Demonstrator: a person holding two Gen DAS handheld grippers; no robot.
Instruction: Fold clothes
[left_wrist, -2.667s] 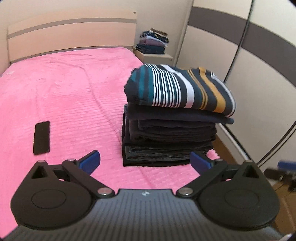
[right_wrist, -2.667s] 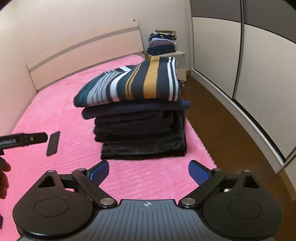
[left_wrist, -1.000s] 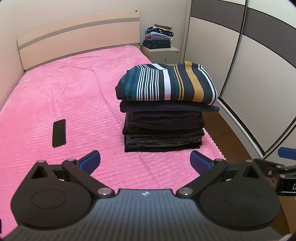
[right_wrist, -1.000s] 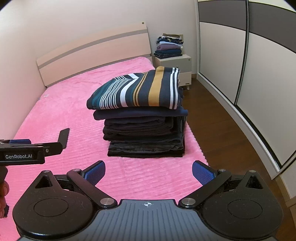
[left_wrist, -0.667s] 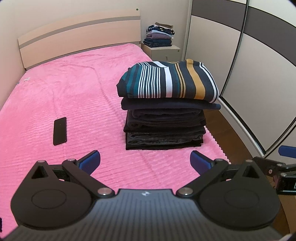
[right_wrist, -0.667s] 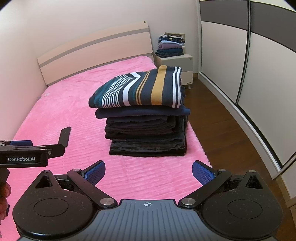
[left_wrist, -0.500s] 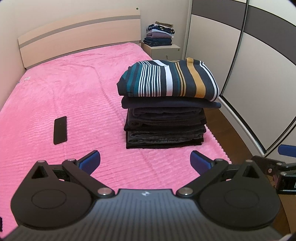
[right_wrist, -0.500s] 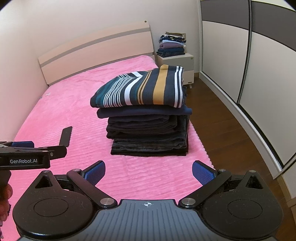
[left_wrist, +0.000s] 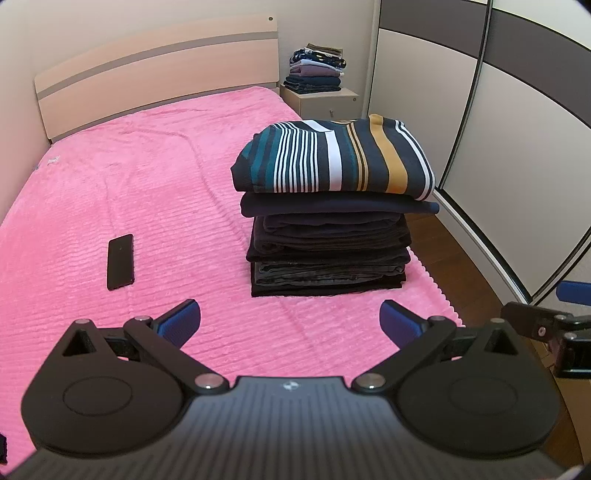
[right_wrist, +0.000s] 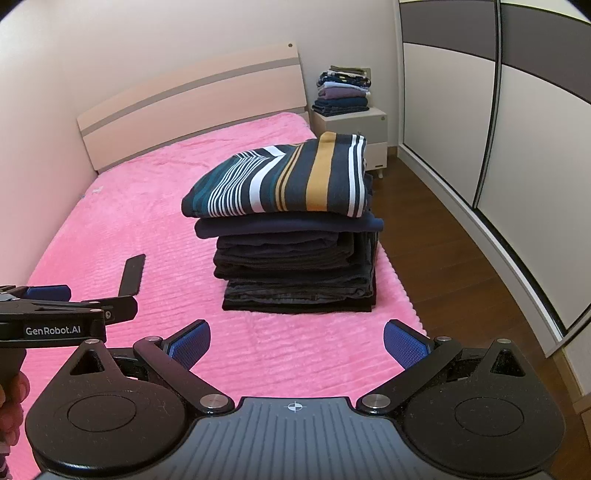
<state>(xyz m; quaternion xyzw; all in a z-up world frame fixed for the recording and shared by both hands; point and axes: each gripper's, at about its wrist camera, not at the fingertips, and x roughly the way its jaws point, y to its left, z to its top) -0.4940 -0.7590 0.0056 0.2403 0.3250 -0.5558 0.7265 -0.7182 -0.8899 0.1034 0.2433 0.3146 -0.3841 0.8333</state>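
1. Stacks counted at two: one tall pile of folded clothes (left_wrist: 328, 229) on the pink bedspread (left_wrist: 110, 192), one smaller pile (left_wrist: 317, 72) on the bedside cabinet (left_wrist: 325, 103) by the headboard (left_wrist: 155, 74).
2. Single dark phone (left_wrist: 120, 262) lying flat on the bedspread, well left of the tall pile.
3. Topped by a folded striped sweater (left_wrist: 332, 158) in navy, teal, white and mustard; beneath it a navy garment, then several dark, near-black layers, exact number hard to tell. Edges squared, stack upright near the bed's right side, close to the wardrobe doors (left_wrist: 517, 147).
4. Left gripper (left_wrist: 290, 321) spread wide and empty, blue pads (left_wrist: 181, 319) apart above the bedspread, the pile ahead and slightly right, not touched.
5. Right gripper (right_wrist: 295, 341) likewise wide and empty, the pile straight ahead in the right wrist view, clear of both fingers.
6. Seen from the right wrist view, left gripper at the left edge, marked "GenRobot.AI", fingertips of a hand (right_wrist: 13, 406) showing below it.
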